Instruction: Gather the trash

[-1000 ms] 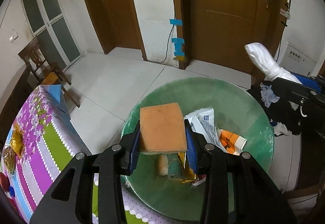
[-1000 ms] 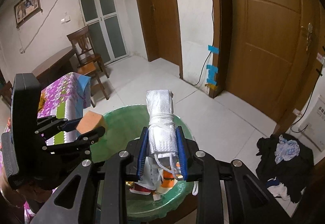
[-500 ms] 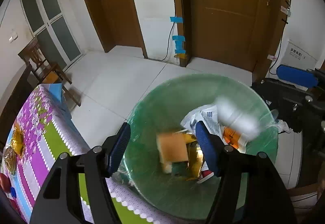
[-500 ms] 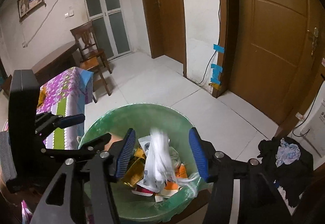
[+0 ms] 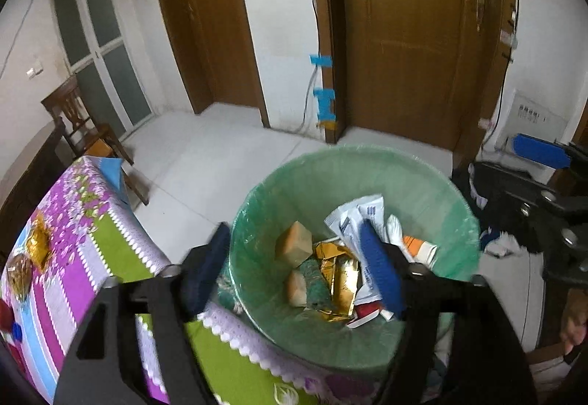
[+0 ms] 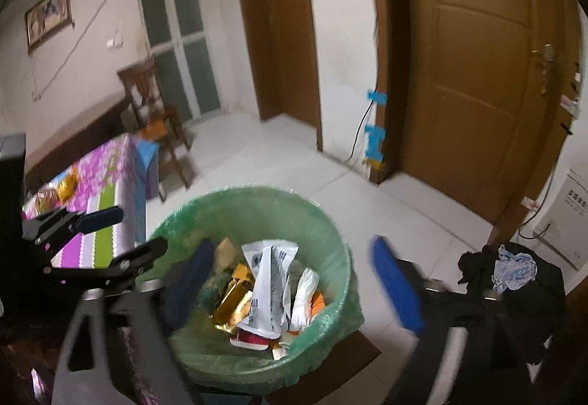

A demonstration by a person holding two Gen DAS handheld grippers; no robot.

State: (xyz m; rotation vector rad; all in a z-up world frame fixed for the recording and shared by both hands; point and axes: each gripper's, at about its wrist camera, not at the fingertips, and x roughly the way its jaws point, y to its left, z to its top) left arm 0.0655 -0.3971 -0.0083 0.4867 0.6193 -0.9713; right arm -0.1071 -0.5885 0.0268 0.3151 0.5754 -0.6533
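A bin lined with a green bag (image 5: 422,184) (image 6: 205,214) stands beside the table. Inside lie an orange sponge (image 5: 294,248), a white rolled cloth (image 5: 395,232) (image 6: 303,291), gold wrappers (image 5: 341,272) (image 6: 235,291) and a white packet (image 6: 268,269). My left gripper (image 5: 294,269) is open and empty above the bin's near side. My right gripper (image 6: 294,283) is open and empty above the bin; it also shows at the right of the left wrist view.
A table with a purple and green cloth (image 5: 73,243) holds gold wrappers (image 5: 36,243) at the left. A wooden chair (image 6: 154,100) stands behind it. Dark clothes (image 6: 514,280) lie on the floor at right, before a brown door (image 5: 415,30).
Both grippers opened. The orange sponge dropped from the left and the white rolled cloth from the right into the bin, where both now lie.
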